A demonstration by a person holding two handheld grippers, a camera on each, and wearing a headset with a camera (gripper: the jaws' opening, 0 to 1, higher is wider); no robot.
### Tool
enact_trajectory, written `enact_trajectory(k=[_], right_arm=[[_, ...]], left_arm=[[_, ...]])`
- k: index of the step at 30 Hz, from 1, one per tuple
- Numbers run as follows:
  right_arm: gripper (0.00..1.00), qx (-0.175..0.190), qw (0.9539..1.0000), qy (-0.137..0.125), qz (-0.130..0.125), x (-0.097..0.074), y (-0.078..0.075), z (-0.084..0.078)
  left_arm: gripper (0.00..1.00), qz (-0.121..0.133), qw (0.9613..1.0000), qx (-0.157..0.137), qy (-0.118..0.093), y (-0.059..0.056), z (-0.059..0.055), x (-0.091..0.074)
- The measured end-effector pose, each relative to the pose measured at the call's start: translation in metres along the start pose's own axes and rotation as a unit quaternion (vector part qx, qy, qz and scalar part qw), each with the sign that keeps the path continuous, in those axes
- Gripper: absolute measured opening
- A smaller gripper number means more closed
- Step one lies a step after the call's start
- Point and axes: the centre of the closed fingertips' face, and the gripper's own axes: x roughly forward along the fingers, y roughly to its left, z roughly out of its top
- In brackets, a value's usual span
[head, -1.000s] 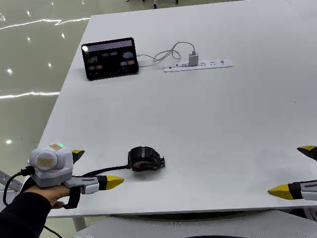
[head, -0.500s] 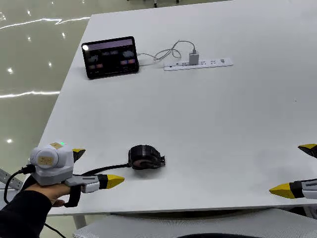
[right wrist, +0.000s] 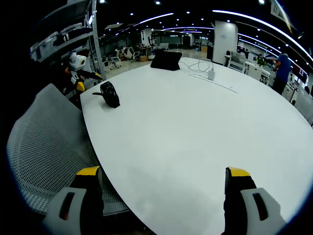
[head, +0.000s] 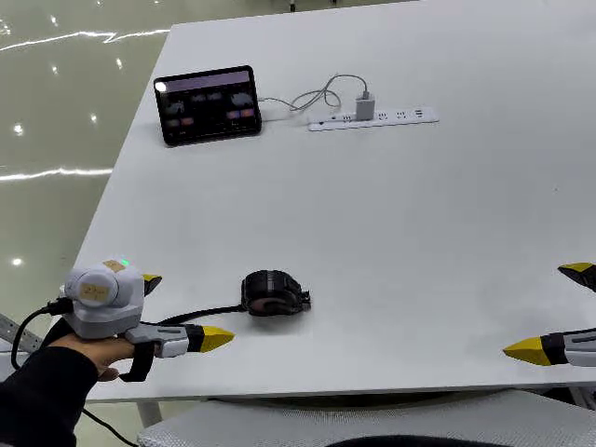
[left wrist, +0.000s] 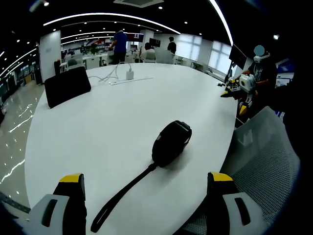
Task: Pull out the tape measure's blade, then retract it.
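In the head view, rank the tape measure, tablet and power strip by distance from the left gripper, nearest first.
1. Tape measure, just right of the left gripper.
2. Tablet, far left.
3. Power strip, far side, further right.

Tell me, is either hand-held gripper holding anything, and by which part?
Nothing held. Left hand-held gripper and right hand-held gripper are open; the tape measure lies free.
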Motion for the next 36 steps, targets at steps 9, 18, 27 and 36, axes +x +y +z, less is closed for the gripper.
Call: enact_trajectory(k=[9, 18, 27, 36], right_arm=[[1.0, -0.023, 0.9996, 0.007, 0.016, 0.008, 0.007, -0.001], [1.0, -0.038, 0.9989, -0.002, 0.027, 0.011, 0.011, 0.005], [1.0, -0.071, 0.996, -0.023, 0.049, 0.02, 0.019, 0.026], [1.0, -0.09, 0.9932, -0.029, 0.067, 0.032, 0.03, 0.044]], left_arm=[[1.0, -0.016, 0.9998, 0.008, 0.008, -0.004, 0.002, 0.002], [1.0, -0.05, 0.9952, 0.071, 0.046, -0.011, -0.001, 0.004], [1.0, -0.076, 0.9885, 0.125, 0.039, -0.014, 0.014, 0.01], [1.0, -0.105, 0.9824, 0.151, 0.032, -0.021, 0.028, 0.024]])
